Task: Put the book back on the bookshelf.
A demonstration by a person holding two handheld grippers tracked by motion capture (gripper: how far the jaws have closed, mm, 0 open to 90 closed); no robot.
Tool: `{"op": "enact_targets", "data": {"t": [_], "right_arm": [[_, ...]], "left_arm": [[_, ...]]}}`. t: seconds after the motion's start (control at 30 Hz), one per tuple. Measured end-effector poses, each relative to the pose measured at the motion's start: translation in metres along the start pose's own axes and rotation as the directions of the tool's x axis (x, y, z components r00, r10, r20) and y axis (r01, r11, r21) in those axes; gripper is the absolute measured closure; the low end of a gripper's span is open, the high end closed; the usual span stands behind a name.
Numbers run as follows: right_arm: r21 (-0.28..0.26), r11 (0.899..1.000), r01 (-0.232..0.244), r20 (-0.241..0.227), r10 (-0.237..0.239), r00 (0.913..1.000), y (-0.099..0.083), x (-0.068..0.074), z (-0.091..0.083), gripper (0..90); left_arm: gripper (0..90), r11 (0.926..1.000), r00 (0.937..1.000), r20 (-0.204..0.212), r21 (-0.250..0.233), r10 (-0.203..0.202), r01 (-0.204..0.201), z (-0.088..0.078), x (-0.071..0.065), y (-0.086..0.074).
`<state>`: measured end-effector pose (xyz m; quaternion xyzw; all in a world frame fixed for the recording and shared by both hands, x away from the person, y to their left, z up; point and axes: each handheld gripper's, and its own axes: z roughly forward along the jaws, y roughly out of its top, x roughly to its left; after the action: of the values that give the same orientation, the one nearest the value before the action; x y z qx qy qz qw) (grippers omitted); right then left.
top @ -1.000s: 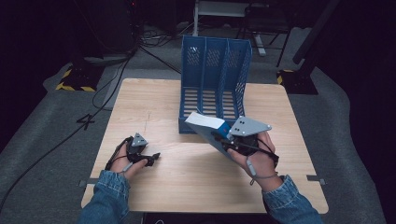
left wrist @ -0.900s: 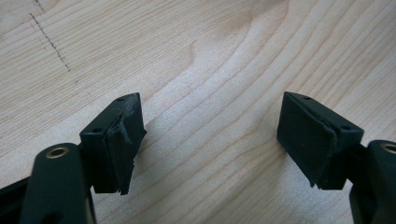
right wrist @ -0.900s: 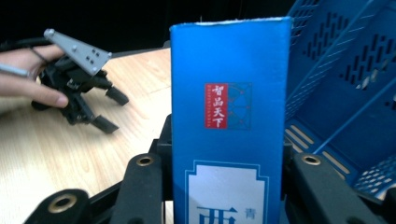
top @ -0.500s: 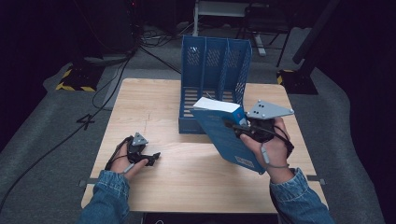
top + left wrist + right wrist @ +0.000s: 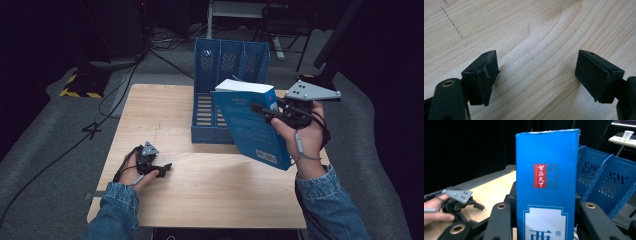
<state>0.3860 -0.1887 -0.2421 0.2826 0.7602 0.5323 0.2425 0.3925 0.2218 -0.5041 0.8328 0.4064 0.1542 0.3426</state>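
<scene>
The right claw (image 5: 260, 109) is clamping a blue book (image 5: 250, 125) by its spine, apparently clear of the table (image 5: 220, 195), with the blue file rack (image 5: 227, 90) just behind. The left claw (image 5: 167, 166) is resting released on the table.

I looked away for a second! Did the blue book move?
Yes. The blue book, held in the right tongs, has risen off the table and tipped more upright, its top now level with the blue file rack's middle.
</scene>
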Motion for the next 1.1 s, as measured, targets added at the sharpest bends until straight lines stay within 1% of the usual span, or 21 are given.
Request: {"op": "enact_targets", "data": {"t": [0.07,0.1,0.2,0.33,0.37,0.4,0.43,0.47,0.5,0.53,0.57,0.6,0.7,0.77,0.83,1.1], "right_arm": [[-0.014,1.000,-0.019,0.007,0.019,0.9998,0.007,-0.008,-0.001,61.7],[-0.018,1.000,-0.024,0.012,0.025,0.9996,0.008,-0.011,-0.001,61.7],[-0.033,0.999,-0.035,0.033,0.036,0.9988,0.015,-0.019,-0.001,61.7],[-0.040,0.998,-0.041,0.052,0.043,0.9977,0.022,-0.031,0.002,61.7],[-0.040,0.998,-0.041,0.052,0.043,0.9977,0.022,-0.031,0.002,61.7],[-0.039,0.998,-0.047,0.053,0.049,0.9974,0.023,-0.035,0.003,61.7],[-0.040,0.998,-0.057,0.055,0.059,0.9967,0.026,-0.042,0.006,61.7],[-0.040,0.998,-0.057,0.055,0.059,0.9967,0.026,-0.042,0.006,61.7],[-0.038,0.997,-0.067,0.063,0.069,0.9956,0.027,-0.050,0.007,61.7],[-0.039,0.997,-0.070,0.066,0.072,0.9952,0.028,-0.052,0.008,61.7],[-0.039,0.997,-0.068,0.072,0.070,0.9950,0.029,-0.056,0.009,61.7],[-0.039,0.997,-0.068,0.072,0.070,0.9950,0.029,-0.056,0.009,61.7],[-0.048,0.997,-0.065,0.087,0.069,0.9938,0.032,-0.068,0.011,61.7],[-0.055,0.997,-0.045,0.085,0.050,0.9951,0.033,-0.074,0.014,61.7],[-0.058,0.997,-0.043,0.091,0.048,0.9947,0.035,-0.079,0.017,61.7],[-0.092,0.990,-0.109,0.083,0.117,0.9897,0.034,-0.105,0.032,61.7]], "left_arm": [[19.1,1.0000,1.0000,0.000,-0.001,-0.002,0.002,0.000,0.000,0.000],[19.0,1.0000,1.0000,-0.004,-0.001,0.004,-0.004,0.000,0.000,0.000],[18.6,1.0000,1.0000,-0.002,0.001,0.000,0.000,0.001,0.000,0.000],[18.3,1.0000,1.0000,-0.003,0.001,0.000,0.000,0.001,0.000,0.001],[18.2,1.0000,1.0000,-0.003,0.001,-0.001,0.001,0.001,0.000,0.001],[18.2,1.0000,1.0000,-0.003,0.001,-0.001,0.001,0.001,0.000,0.001],[18.2,1.0000,1.0000,-0.001,0.001,-0.002,0.002,0.001,0.000,0.001],[18.1,1.0000,1.0000,-0.001,0.001,-0.002,0.002,0.001,0.000,0.001],[18.1,1.0000,1.0000,-0.001,0.001,-0.002,0.002,0.001,0.000,0.001],[18.1,1.0000,1.0000,-0.001,0.001,-0.002,0.002,0.001,0.000,0.001],[18.1,1.0000,1.0000,-0.001,0.001,-0.002,0.002,0.001,0.000,0.001],[18.0,1.0000,1.0000,-0.001,0.001,-0.002,0.002,0.001,0.000,0.001],[17.9,1.0000,1.0000,0.000,0.001,0.002,-0.002,0.001,0.000,0.001],[17.9,1.0000,1.0000,0.000,0.001,0.001,-0.001,0.001,0.000,0.001],[17.8,1.0000,1.0000,0.001,0.001,0.000,0.000,0.001,0.000,0.001],[17.7,1.0000,1.0000,0.002,0.005,0.000,0.000,0.001,0.000,0.001]]}}
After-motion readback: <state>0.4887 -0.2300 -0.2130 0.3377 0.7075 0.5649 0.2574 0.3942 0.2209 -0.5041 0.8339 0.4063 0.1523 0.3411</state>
